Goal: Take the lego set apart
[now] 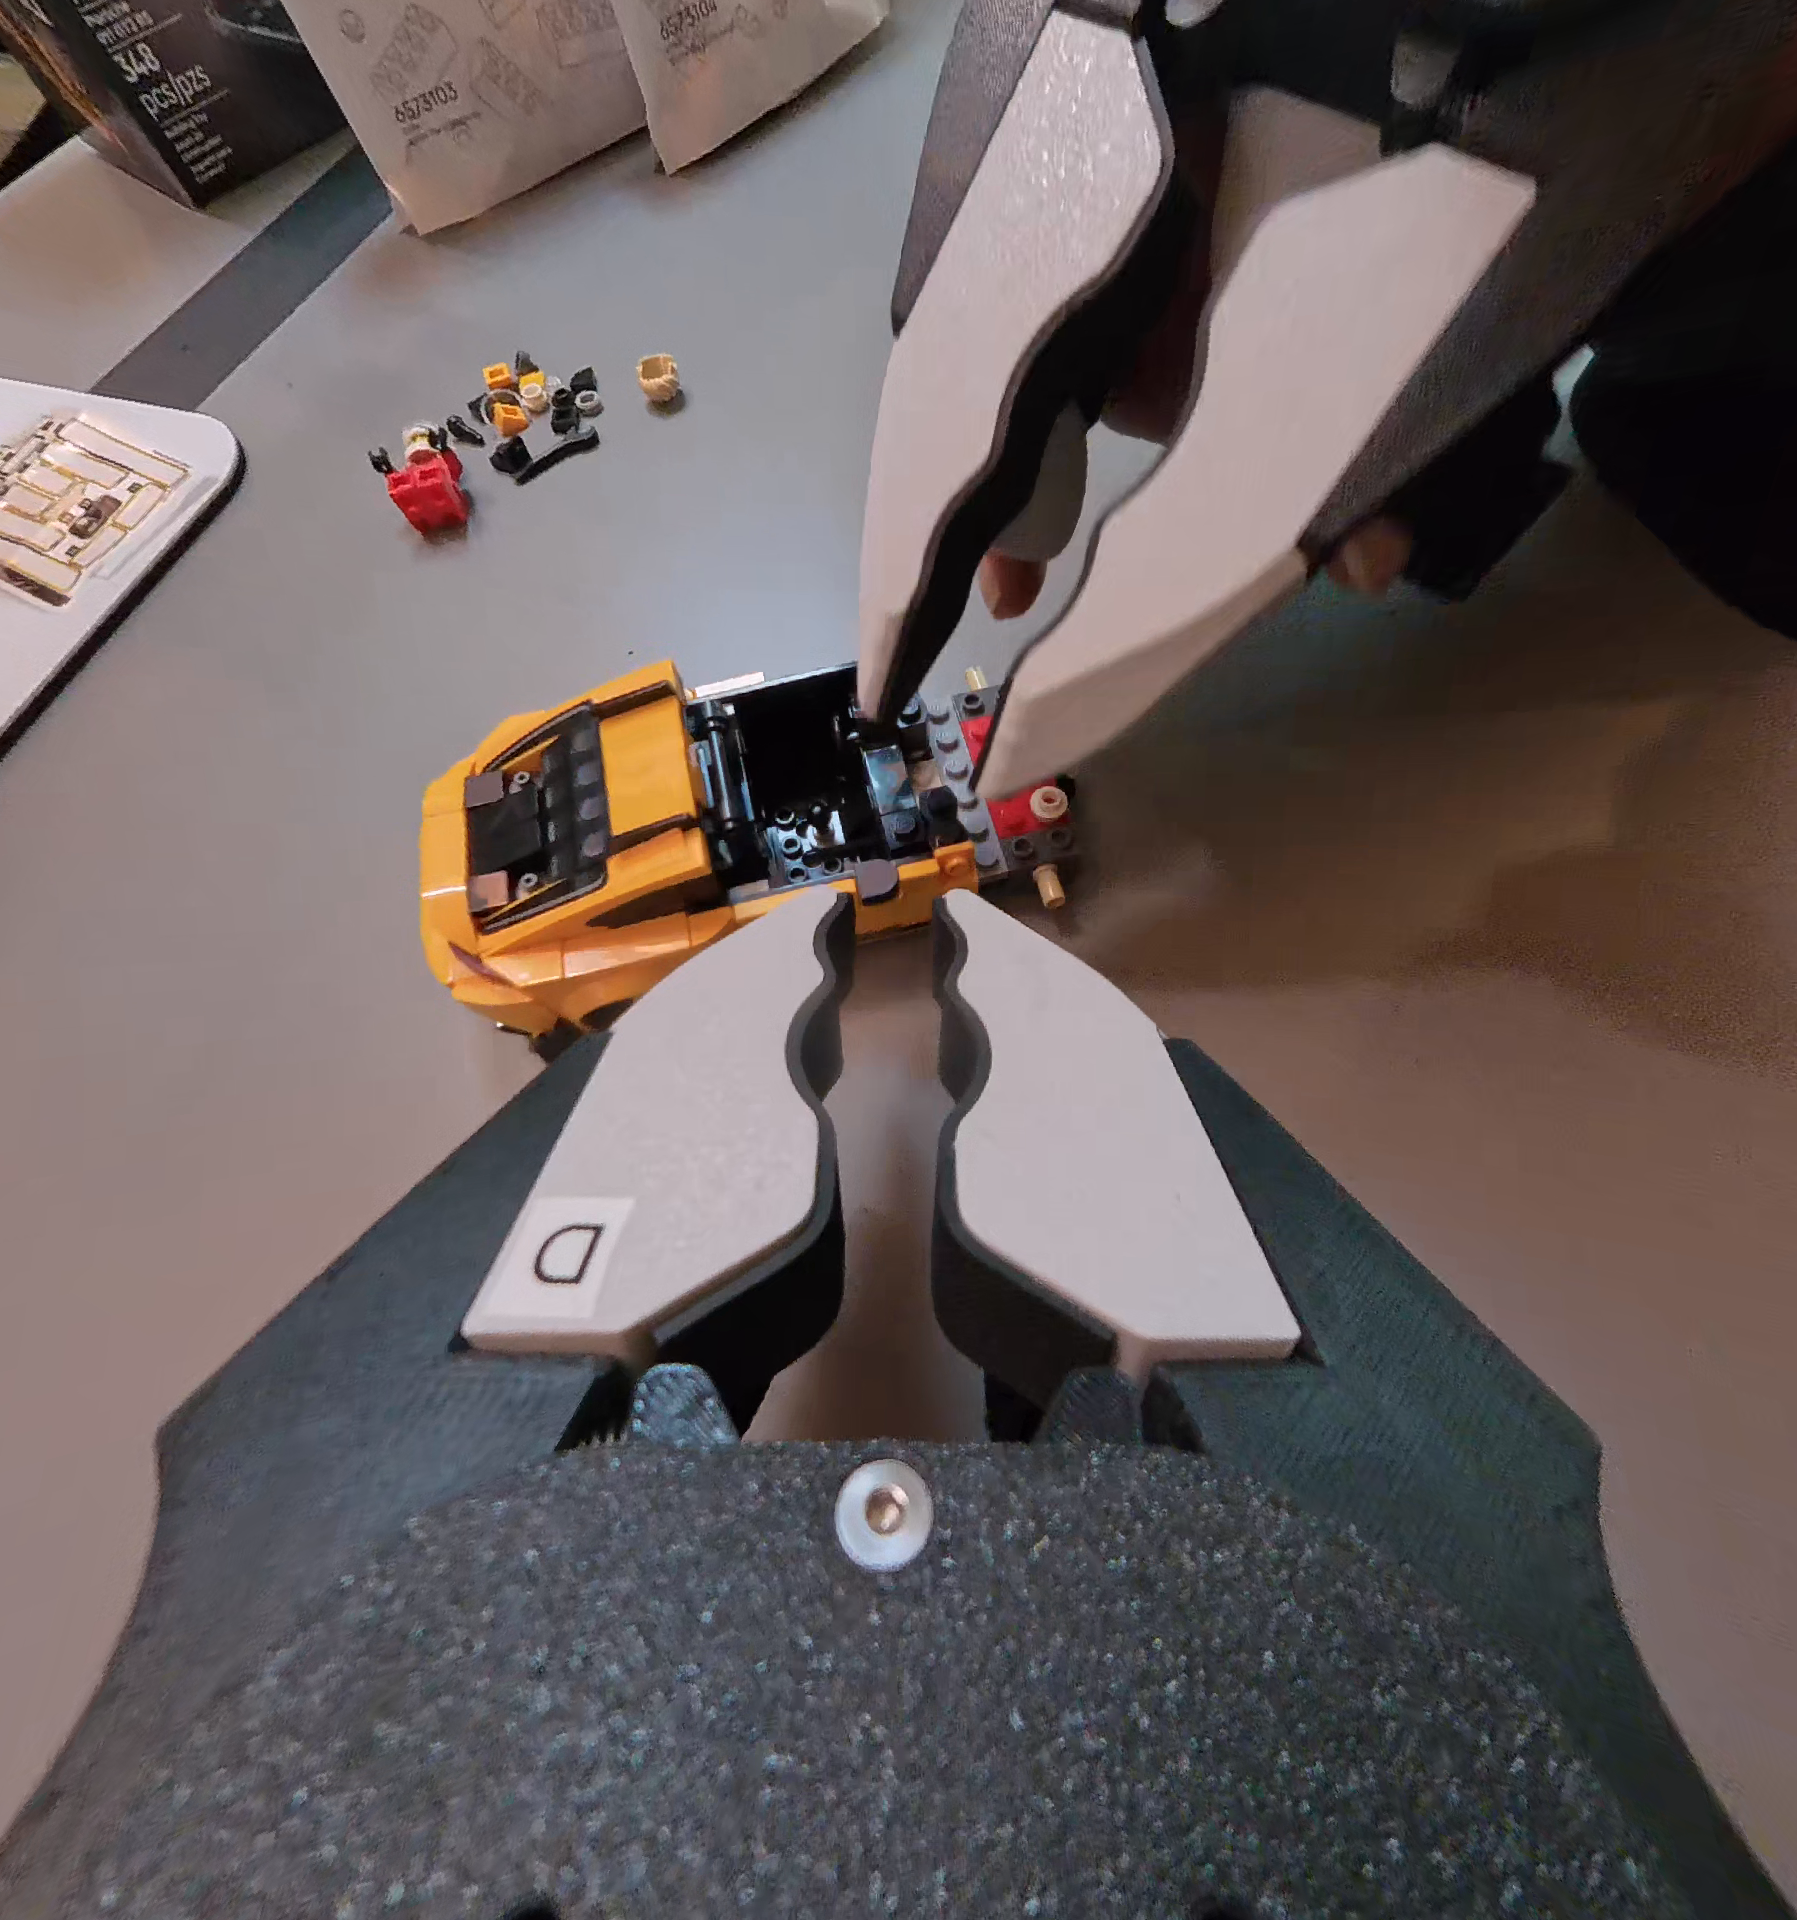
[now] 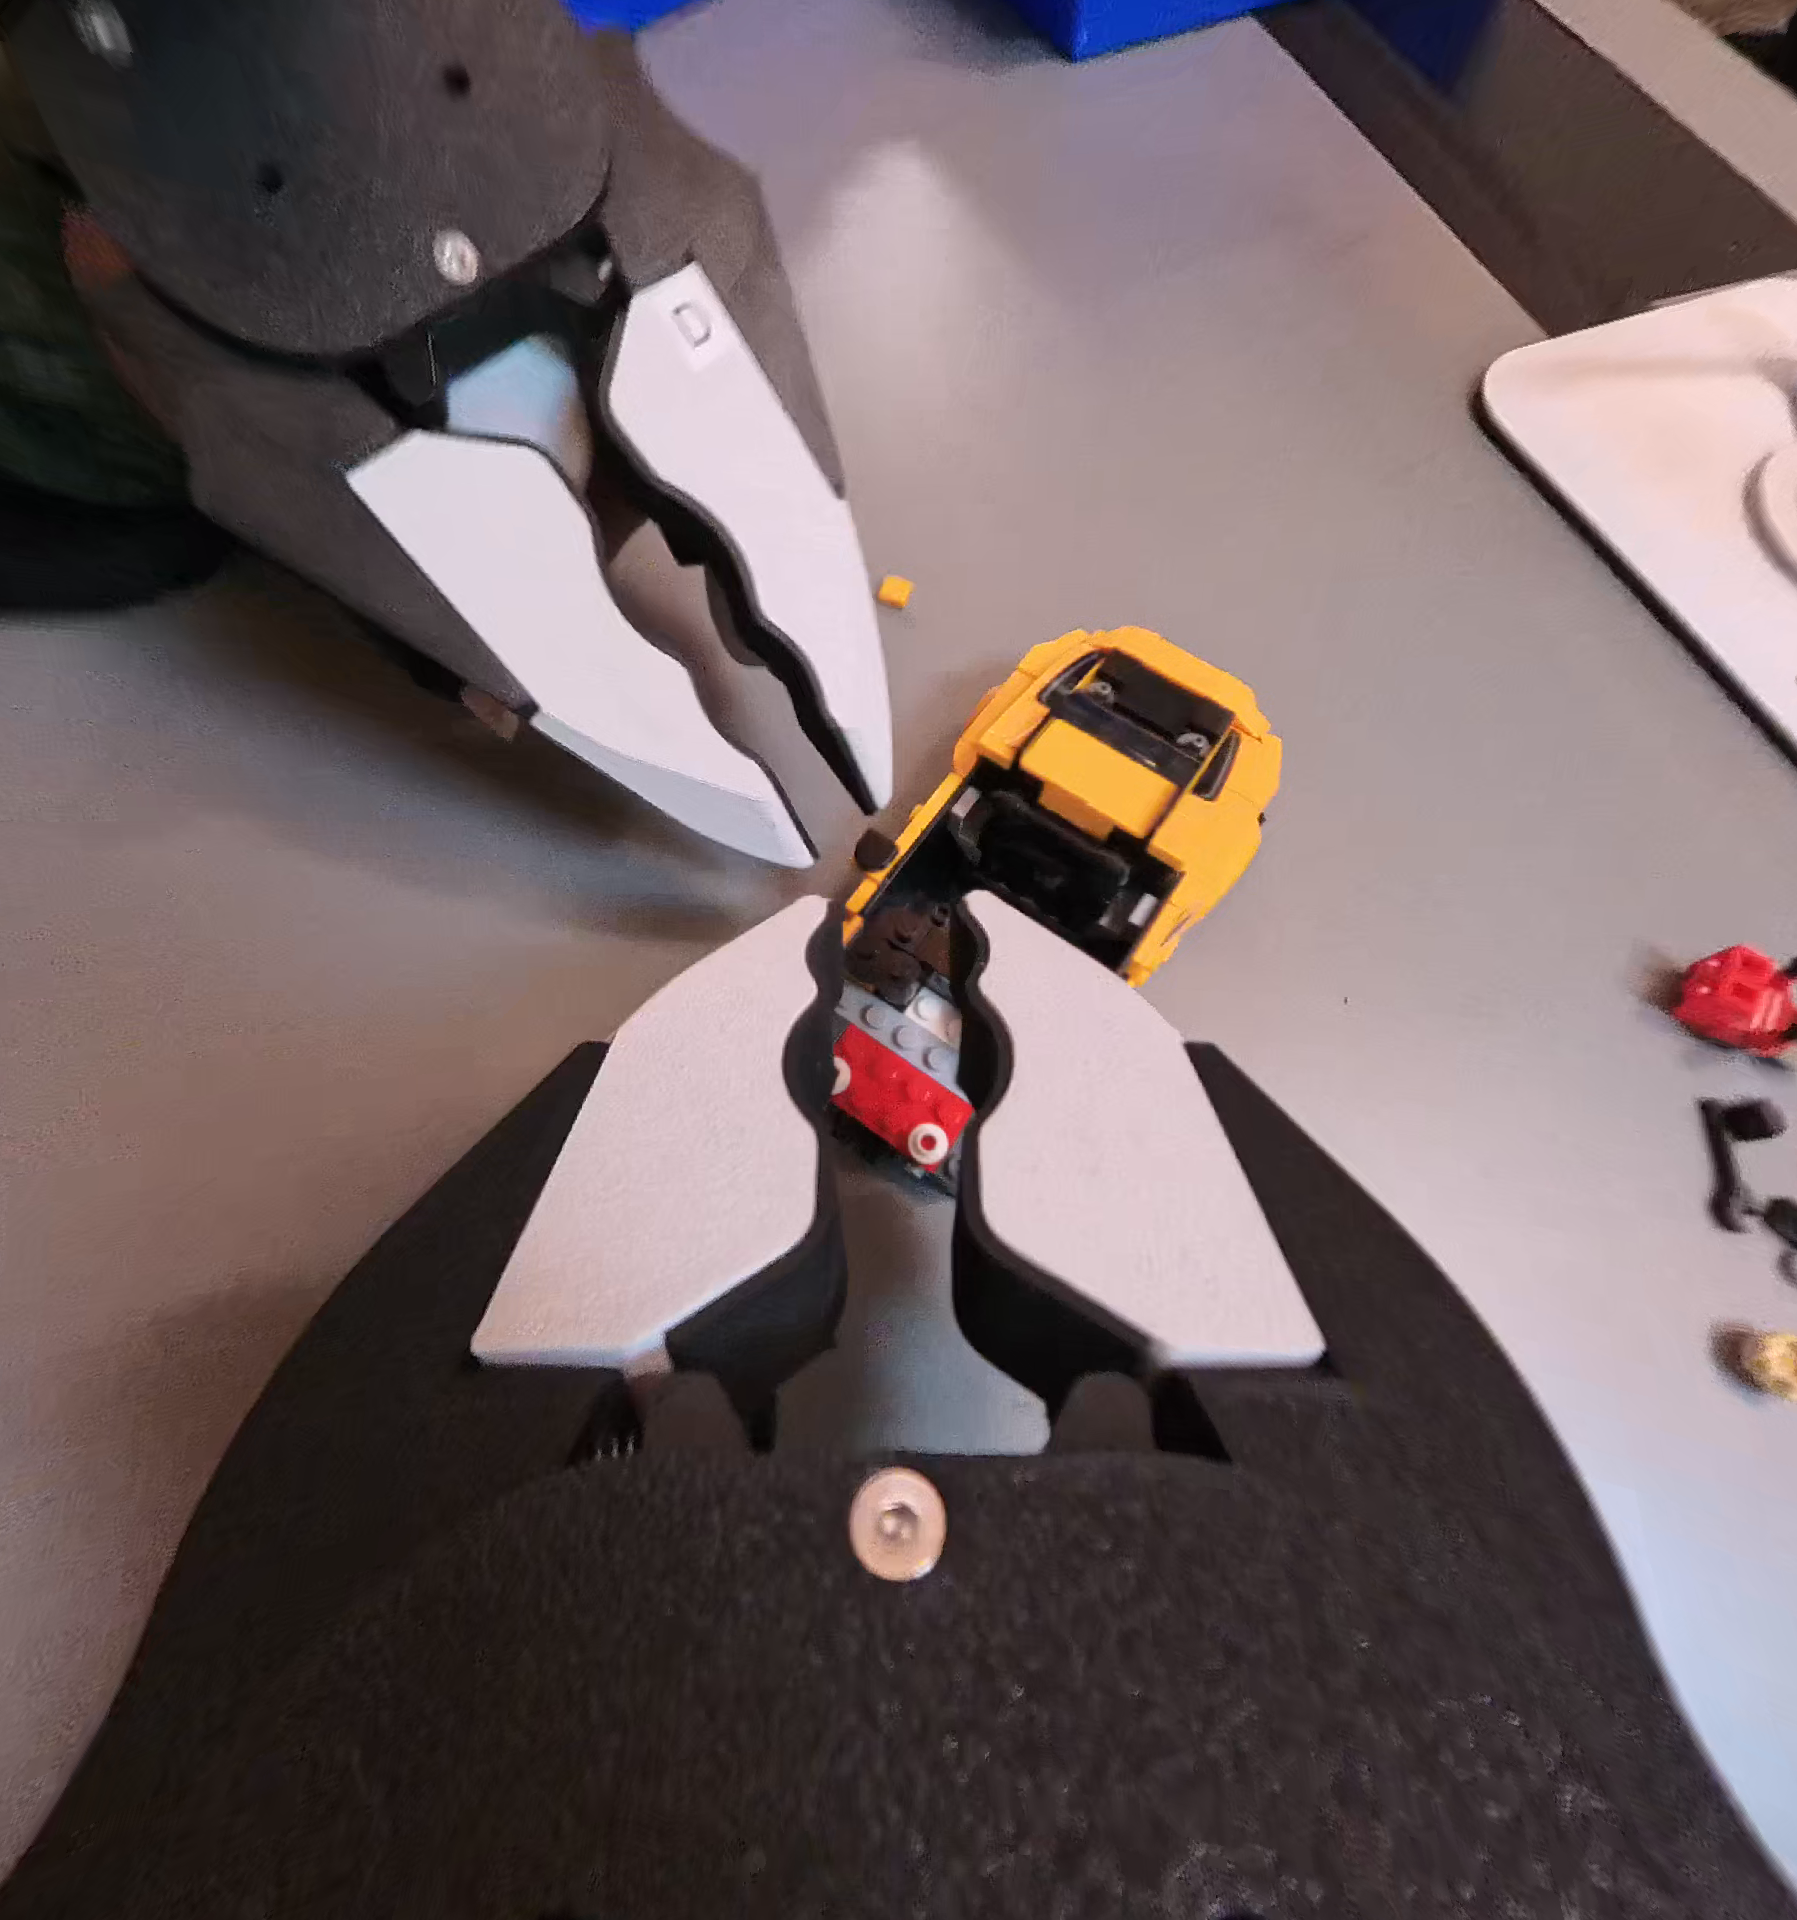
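Observation:
The orange lego car (image 1: 582, 821) lies on the grey table, its roof off and its black cockpit open. The rear is stripped to a grey and red chassis (image 1: 1019, 810). My left gripper (image 1: 892, 914) is open a little, tips just beside the car's near side with nothing between them. In the right wrist view it (image 2: 840, 828) points at the black mirror piece. My right gripper (image 2: 896, 914) is open, its tips either side of the black pieces behind the cockpit, over the red chassis (image 2: 894, 1091). In the left wrist view it (image 1: 930, 748) reaches down into the car (image 2: 1133, 790).
Loose small pieces (image 1: 530, 416), a red piece (image 1: 426, 494) and a tan piece (image 1: 660, 379) lie beyond the car. A small orange piece (image 2: 894, 590) lies near the left gripper. A white tray (image 1: 0, 665) holds a sticker sheet. Paper bags (image 1: 458, 104) and a black box (image 1: 146, 94) stand at the back. The red piece (image 1: 426, 494) is about equally far from each gripper, around 20 cm. It turns up in the right wrist view (image 2: 1721, 986) as well.

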Tool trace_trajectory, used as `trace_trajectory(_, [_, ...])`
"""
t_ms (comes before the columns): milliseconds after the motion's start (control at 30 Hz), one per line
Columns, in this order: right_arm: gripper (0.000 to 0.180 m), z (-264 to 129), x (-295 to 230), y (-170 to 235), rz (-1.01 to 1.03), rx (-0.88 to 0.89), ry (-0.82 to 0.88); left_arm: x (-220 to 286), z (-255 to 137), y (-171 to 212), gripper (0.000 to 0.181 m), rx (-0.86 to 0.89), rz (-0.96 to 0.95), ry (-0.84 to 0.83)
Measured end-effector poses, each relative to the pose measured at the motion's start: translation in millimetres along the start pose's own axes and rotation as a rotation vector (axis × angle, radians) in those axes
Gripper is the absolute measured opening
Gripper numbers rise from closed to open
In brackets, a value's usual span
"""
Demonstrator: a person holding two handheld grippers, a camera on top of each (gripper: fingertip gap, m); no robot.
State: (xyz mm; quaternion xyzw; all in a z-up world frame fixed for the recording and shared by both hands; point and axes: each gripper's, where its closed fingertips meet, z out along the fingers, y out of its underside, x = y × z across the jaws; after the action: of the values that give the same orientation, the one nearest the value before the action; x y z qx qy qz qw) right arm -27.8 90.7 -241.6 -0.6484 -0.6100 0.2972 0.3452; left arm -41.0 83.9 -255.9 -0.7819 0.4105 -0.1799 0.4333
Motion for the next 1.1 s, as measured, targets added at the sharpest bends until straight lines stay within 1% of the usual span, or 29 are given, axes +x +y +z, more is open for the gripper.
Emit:
trace_trajectory(100, [0.02,10,-3,11,-0.112,-0.078,0.048,0,5,1,0.014,-0.012,-0.005,-0.012])
trace_trajectory(167, [0.02,14,-7,14,-0.13,-0.096,0.047,-3,6,1,0.012,-0.019,-0.002,-0.027])
trace_trajectory(567, [0.02,18,-7,12,-0.109,-0.087,0.044,-3,8,1,0.008,-0.028,0.034,-0.059])
trace_trajectory(1100, [0.019,19,-8,11,-0.099,-0.084,0.041,-2,8,1,0.008,-0.021,0.007,-0.047])
